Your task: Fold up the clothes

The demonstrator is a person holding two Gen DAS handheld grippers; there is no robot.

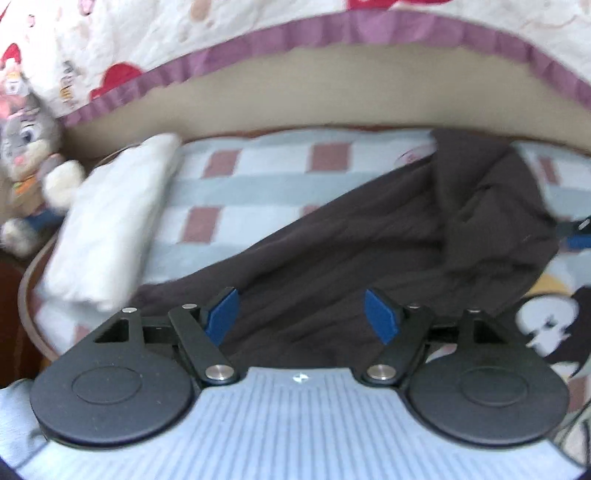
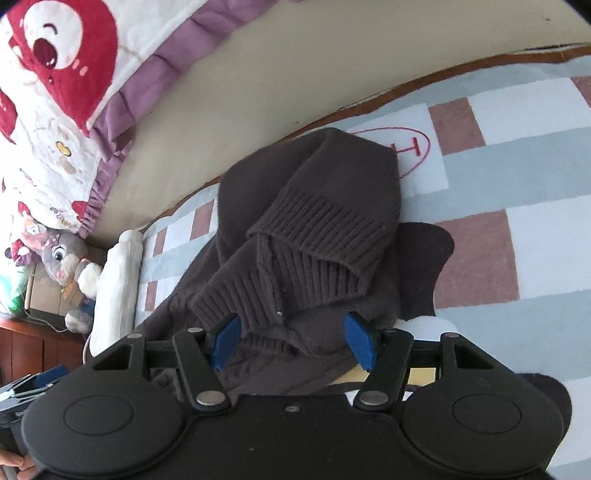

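Observation:
A dark brown knitted sweater (image 1: 369,243) lies crumpled on a checked blanket (image 1: 258,184). My left gripper (image 1: 303,317) is open, its blue pads just above the sweater's near edge, holding nothing. In the right wrist view the sweater (image 2: 314,206) shows its ribbed hem and cuffs bunched up. My right gripper (image 2: 293,341) is open, its pads spread either side of the ribbed folds at the sweater's near end. Whether the pads touch the cloth I cannot tell.
A folded white cloth (image 1: 110,221) lies at the blanket's left edge, also in the right wrist view (image 2: 118,280). A grey plush rabbit (image 1: 26,147) sits beyond it. A patterned quilt with a purple frill (image 1: 295,33) lies at the back.

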